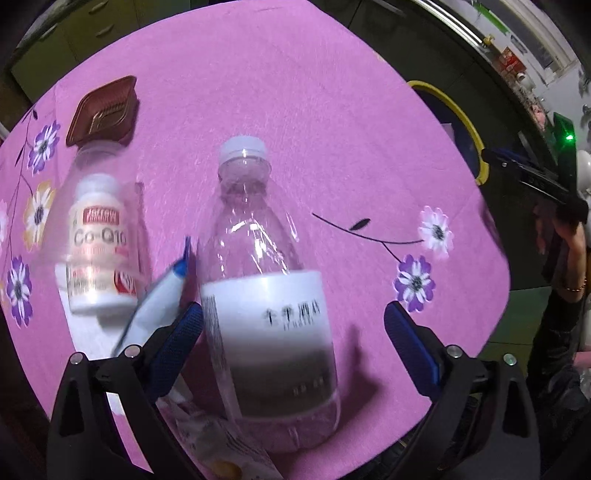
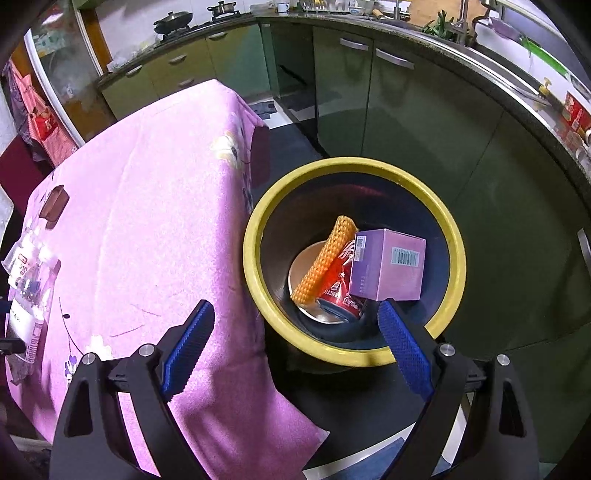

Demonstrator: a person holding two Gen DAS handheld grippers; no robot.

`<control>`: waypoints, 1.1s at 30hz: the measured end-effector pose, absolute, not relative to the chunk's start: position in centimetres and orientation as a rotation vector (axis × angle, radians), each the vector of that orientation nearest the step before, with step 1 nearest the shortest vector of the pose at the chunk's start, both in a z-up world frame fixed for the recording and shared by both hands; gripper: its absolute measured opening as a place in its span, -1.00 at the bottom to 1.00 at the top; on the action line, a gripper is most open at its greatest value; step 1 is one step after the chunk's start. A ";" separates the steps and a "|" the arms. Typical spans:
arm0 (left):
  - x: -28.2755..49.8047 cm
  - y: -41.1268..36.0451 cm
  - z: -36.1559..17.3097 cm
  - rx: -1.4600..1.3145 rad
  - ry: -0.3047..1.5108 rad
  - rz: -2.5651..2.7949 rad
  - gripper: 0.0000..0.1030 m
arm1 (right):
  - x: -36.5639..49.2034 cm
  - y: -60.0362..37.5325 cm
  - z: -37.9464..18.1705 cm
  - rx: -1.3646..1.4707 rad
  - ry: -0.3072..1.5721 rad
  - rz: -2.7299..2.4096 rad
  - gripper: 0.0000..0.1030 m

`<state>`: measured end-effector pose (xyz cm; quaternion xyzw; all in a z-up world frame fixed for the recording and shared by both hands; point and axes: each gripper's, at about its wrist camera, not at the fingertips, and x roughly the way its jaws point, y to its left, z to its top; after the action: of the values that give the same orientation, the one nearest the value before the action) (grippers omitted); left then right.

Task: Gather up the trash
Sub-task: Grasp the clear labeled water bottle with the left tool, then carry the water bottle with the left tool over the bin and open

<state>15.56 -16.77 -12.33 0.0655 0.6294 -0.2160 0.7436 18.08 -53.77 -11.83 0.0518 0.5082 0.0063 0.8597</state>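
So the table is covered in a pink cloth printed with purple and white flowers, and it sits in a kitchen with green cabinet doors wrapping around, plus a stove with a dark pan up at 11 o'clock in the right wrist view. On the floor just past the table's edge there's a round dark bin with a yellow rim, and inside it you can see an orange mesh foam sleeve, a red soda can and a small lilac cardboard box with a barcode all piled together. The right tongs hang wide open over the near side of that bin with nothing in them. The left tongs are also spread wide, straddling a clear plastic bottle with a white cap and white label lying on the cloth; the left pad sits right by the bottle, the right one is clearly off it. At 9 o'clock of it lies a white supplement bottle, smeared by blur and seen through something transparent I can't identify. A brown plastic tray sits at 11 o'clock. A white and blue item and a crumpled wrapper at 6 o'clock are half hidden by the tongs.
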 end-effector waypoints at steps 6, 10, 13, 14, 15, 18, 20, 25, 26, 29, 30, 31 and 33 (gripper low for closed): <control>15.8 -17.4 -13.3 0.170 1.419 -0.488 0.29 | 18.5 -53.9 -12.1 0.104 1.078 0.022 0.73; 14.4 -17.8 -12.9 0.212 1.402 -0.525 0.27 | 18.4 -53.7 -12.1 0.104 1.079 0.026 0.73; 13.5 -18.1 -12.0 0.216 1.377 -0.559 0.26 | 18.4 -53.5 -12.1 0.102 1.078 0.032 0.73; 13.2 -18.1 -11.7 0.220 1.365 -0.566 0.26 | 18.4 -53.5 -12.0 0.101 1.077 0.034 0.73; 12.9 -18.2 -11.2 0.226 1.351 -0.574 0.26 | 18.3 -53.4 -11.9 0.100 1.075 0.036 0.73; 12.1 -18.4 -9.7 0.245 1.307 -0.590 0.25 | 17.9 -53.3 -11.6 0.098 1.066 0.039 0.73; 12.1 -18.1 -8.9 0.256 1.294 -0.594 0.25 | 17.7 -53.3 -11.3 0.096 1.063 0.040 0.73; 11.8 -18.1 -8.1 0.264 1.271 -0.594 0.24 | 17.1 -53.5 -11.1 0.098 1.061 0.036 0.73; 12.1 -18.5 -8.1 0.265 1.269 -0.593 0.24 | 17.0 -53.5 -11.1 0.099 1.062 0.035 0.73; 12.3 -18.7 -7.7 0.267 1.256 -0.594 0.23 | 17.0 -53.7 -11.1 0.099 1.065 0.034 0.73; 12.3 -18.5 -7.4 0.268 1.250 -0.593 0.22 | 17.0 -53.7 -11.2 0.100 1.066 0.034 0.73; 12.3 -18.2 -7.1 0.268 1.243 -0.594 0.22 | 17.0 -53.8 -11.2 0.101 1.066 0.034 0.73; 12.6 -18.6 -6.9 0.270 1.233 -0.596 0.21 | 17.1 -53.7 -11.2 0.101 1.068 0.036 0.73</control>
<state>12.55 -18.57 -6.91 0.1242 0.5679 -0.2742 0.7661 17.05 -53.71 -11.23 0.0483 0.5086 0.0170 0.8595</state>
